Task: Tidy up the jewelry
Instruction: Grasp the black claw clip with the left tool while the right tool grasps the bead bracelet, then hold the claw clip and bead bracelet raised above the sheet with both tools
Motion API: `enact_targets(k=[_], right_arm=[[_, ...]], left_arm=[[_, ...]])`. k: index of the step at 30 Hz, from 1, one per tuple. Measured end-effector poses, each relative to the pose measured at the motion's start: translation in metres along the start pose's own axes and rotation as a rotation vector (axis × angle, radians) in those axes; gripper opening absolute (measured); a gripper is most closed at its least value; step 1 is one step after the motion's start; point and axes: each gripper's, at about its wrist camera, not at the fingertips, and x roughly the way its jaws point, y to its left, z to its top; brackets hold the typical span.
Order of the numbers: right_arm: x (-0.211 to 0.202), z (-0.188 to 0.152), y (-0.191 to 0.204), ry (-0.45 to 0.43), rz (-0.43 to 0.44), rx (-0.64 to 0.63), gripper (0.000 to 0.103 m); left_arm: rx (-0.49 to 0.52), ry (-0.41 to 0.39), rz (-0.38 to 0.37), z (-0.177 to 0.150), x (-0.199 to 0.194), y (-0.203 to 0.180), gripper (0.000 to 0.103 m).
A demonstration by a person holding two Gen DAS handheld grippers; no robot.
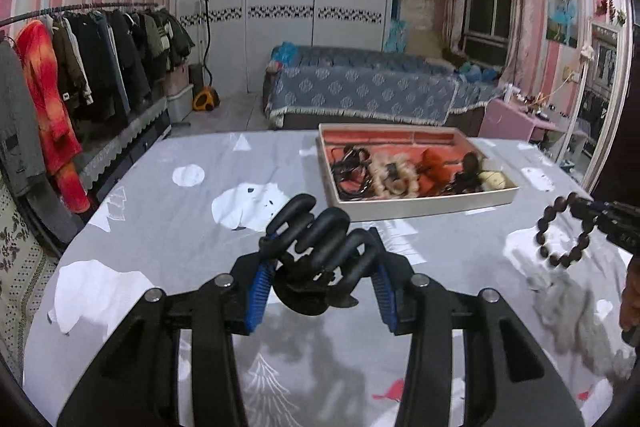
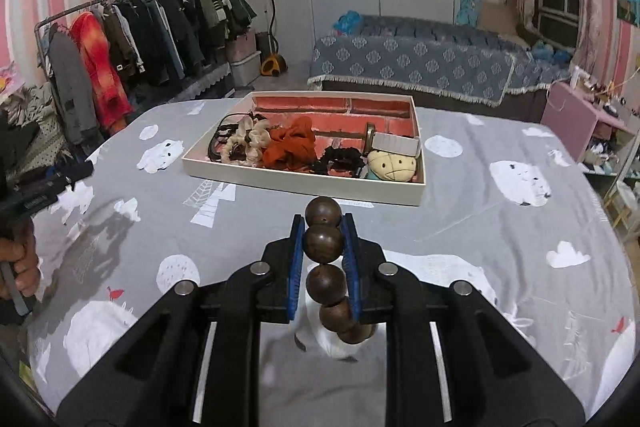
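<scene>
The bead bracelet point(image 2: 325, 259) looks like dark polished wood, smooth and faintly glossy. The hair claw point(image 1: 320, 247) seems matt black plastic. The tablecloth point(image 2: 480, 227) is soft printed cloth; the tray point(image 2: 304, 183) is perhaps matt card.

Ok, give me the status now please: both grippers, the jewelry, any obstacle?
Left gripper shut on black claw hair clip. Right gripper shut on wooden bead bracelet. Tray ahead, already part filled. Path clear.

Black fingers point(image 2: 298, 267), blue ribbed pads point(image 1: 262, 291)
</scene>
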Motion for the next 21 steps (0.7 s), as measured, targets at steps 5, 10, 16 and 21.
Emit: enact_targets(k=[5, 10, 16, 21], right_arm=[[-0.014, -0.015, -0.007, -0.025, 0.01, 0.033, 0.019], [-0.035, -0.032, -0.01, -0.135, 0.02, 0.037, 0.019], [-0.048, -0.051, -0.019, -0.257, -0.016, 0.056, 0.02], [-0.048, -0.066, -0.013, -0.316, -0.055, 0.018, 0.02]], left_arm=[[0.033, -0.047, 0.037, -0.012, -0.02, -0.018, 0.044], [0.059, -0.037, 0.016, -0.038, -0.013, -0.032, 0.044], [0.038, -0.05, 0.039, -0.054, -0.004, -0.041, 0.044], [0.029, -0.101, 0.057, -0.06, -0.01, -0.038, 0.044]])
